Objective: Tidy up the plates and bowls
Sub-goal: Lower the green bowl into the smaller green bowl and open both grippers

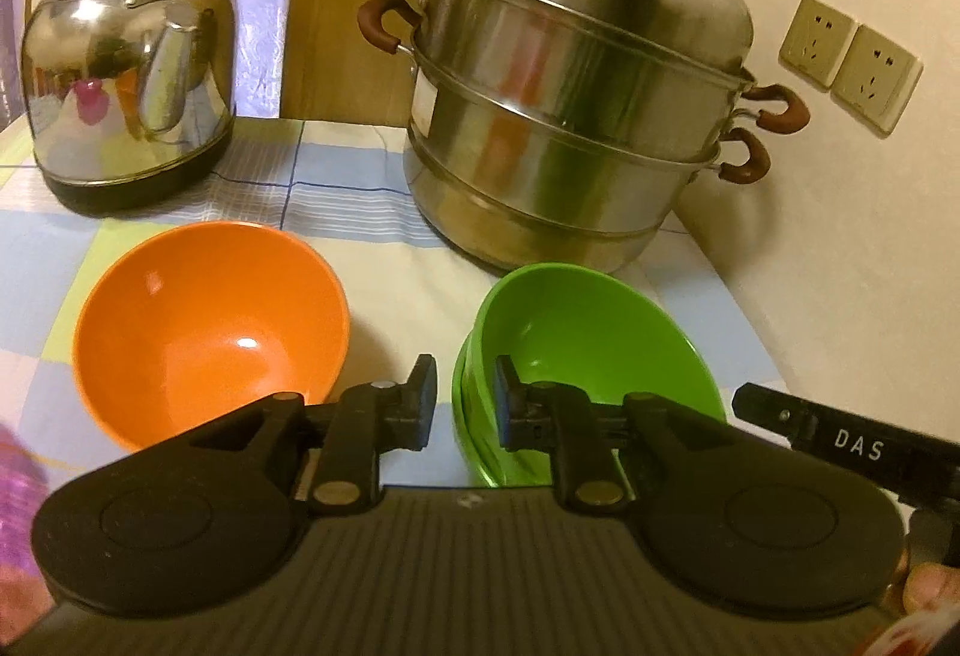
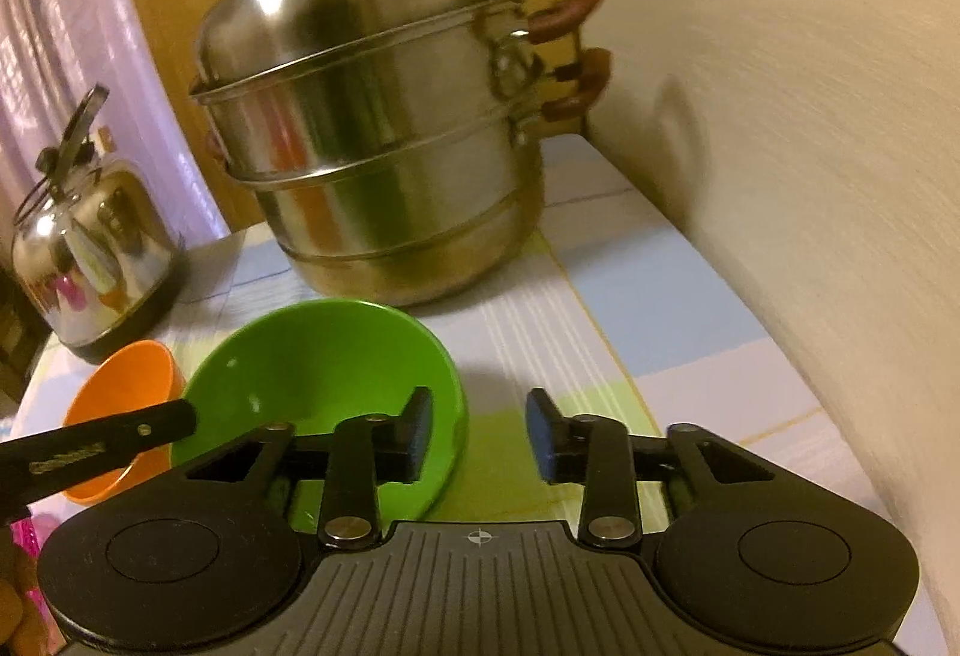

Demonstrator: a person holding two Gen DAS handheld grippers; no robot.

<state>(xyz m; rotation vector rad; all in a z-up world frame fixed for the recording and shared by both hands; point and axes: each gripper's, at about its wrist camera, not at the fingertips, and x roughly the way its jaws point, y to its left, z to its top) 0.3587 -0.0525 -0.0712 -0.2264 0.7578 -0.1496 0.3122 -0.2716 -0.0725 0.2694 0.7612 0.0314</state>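
1. Left gripper (image 1: 465, 404): jaws slightly apart astride the near rim of the green bowls (image 1: 591, 350), pads not visibly pressing.
2. Right gripper (image 2: 480, 431): jaws parted, empty, green bowls' rim (image 2: 324, 374) beside its left finger.
3. Orange bowl (image 1: 210, 326): left of the nested green bowls, apart, on the checked tablecloth (image 1: 390, 290).
4. Steamer pot (image 1: 576, 116) and kettle (image 1: 129, 80): behind.

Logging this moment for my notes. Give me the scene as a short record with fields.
surface: checked tablecloth
bowls: orange bowl; green bowl, apparently nested in another green one
other items: steamer pot, kettle
left claw: open, straddling the green bowl's near rim, not gripping
right claw: open, empty, beside the green bowl
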